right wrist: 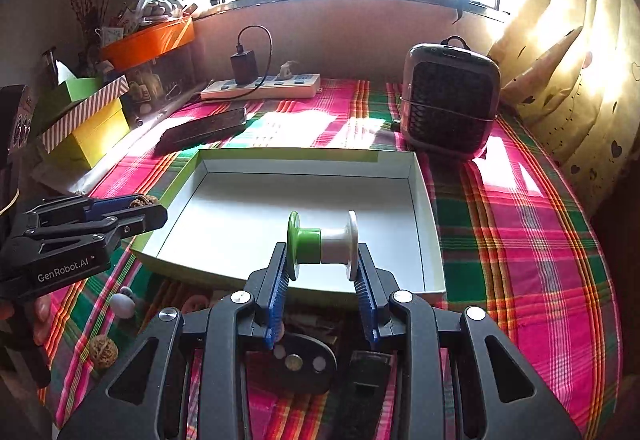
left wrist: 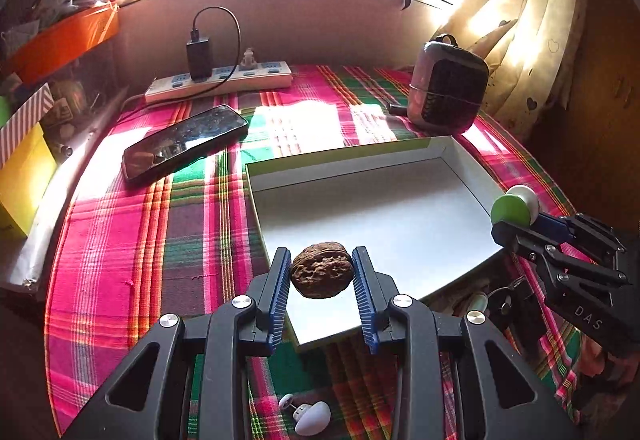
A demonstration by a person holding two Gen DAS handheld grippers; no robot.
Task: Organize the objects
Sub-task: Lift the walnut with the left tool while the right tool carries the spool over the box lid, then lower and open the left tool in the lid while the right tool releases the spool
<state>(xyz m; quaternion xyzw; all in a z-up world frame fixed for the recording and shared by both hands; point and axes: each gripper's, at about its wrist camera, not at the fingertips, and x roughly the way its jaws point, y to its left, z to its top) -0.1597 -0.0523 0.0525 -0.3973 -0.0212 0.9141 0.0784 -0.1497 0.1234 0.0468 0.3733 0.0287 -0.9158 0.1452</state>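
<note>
My left gripper (left wrist: 322, 272) is shut on a brown walnut (left wrist: 322, 274), held in the air over the near left corner of the white shallow box (left wrist: 384, 216). My right gripper (right wrist: 323, 260) is shut on a green and white spool (right wrist: 323, 245), gripped by its two end discs above the near edge of the same box (right wrist: 296, 208). Each gripper shows in the other's view: the right gripper (left wrist: 520, 218) with the spool (left wrist: 514, 206) at the box's right rim, the left gripper (right wrist: 150, 206) with the walnut (right wrist: 141, 201) at its left rim. Nothing lies inside the box.
On the plaid cloth lie a phone (left wrist: 184, 142), a power strip with a charger (left wrist: 220, 80) and a small heater (left wrist: 448, 88). Near the front sit a white earbud-like piece (left wrist: 312, 418), a second walnut (right wrist: 103, 352), a black tool (right wrist: 304, 364) and a dark flat case (right wrist: 368, 380). Coloured boxes (right wrist: 92, 128) stack at the left.
</note>
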